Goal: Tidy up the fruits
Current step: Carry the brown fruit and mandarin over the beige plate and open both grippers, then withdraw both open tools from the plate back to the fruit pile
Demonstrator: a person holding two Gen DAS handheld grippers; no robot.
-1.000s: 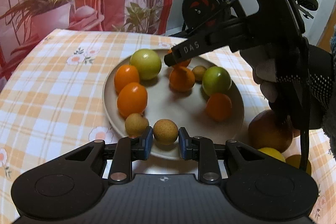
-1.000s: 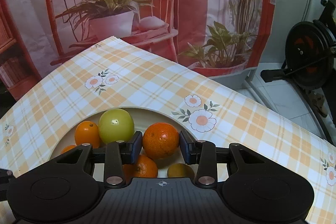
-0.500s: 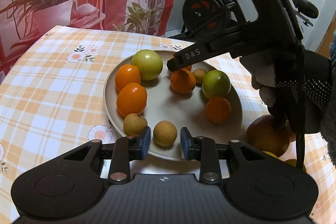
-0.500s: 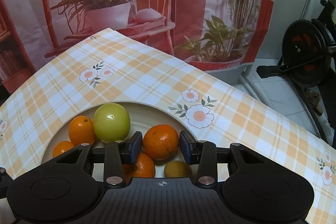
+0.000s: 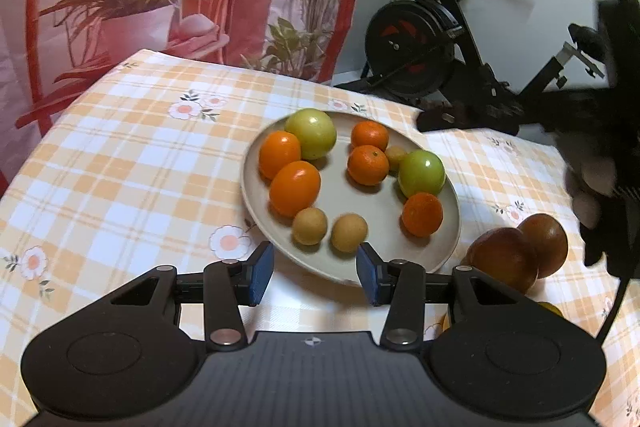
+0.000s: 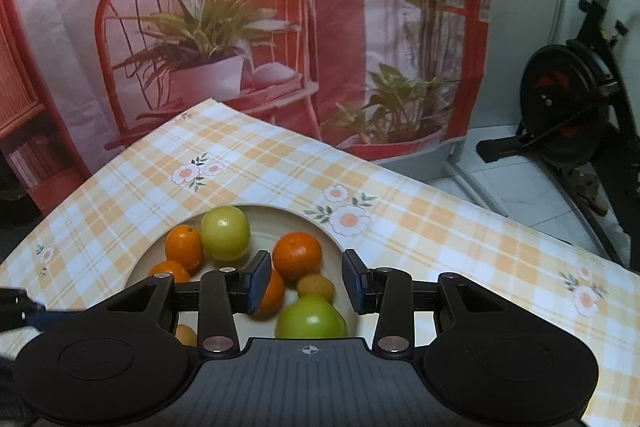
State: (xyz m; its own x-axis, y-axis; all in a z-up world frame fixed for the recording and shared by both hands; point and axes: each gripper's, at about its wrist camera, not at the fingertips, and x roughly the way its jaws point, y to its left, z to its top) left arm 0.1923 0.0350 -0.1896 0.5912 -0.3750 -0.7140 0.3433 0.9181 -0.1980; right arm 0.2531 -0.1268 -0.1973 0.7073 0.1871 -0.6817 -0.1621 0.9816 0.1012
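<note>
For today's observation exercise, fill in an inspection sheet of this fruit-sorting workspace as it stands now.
Surface: checked tablecloth with flower prints.
Job's things: beige plate holding two green fruits, five orange fruits, three small tan ones; two dark reddish fruits beside it on the cloth.
Clutter: nothing seen.
Grippers: left gripper open, empty, its fingers just opening; right gripper open, empty.
Cables: nothing seen.
Surroundings: printed backdrop, exercise bike.

Warm dim indoor light, soft shadows — fisheye-bent edges, right margin blurred.

One plate [image 5: 256, 205] carries five orange, two green, three tan fruits.
</note>
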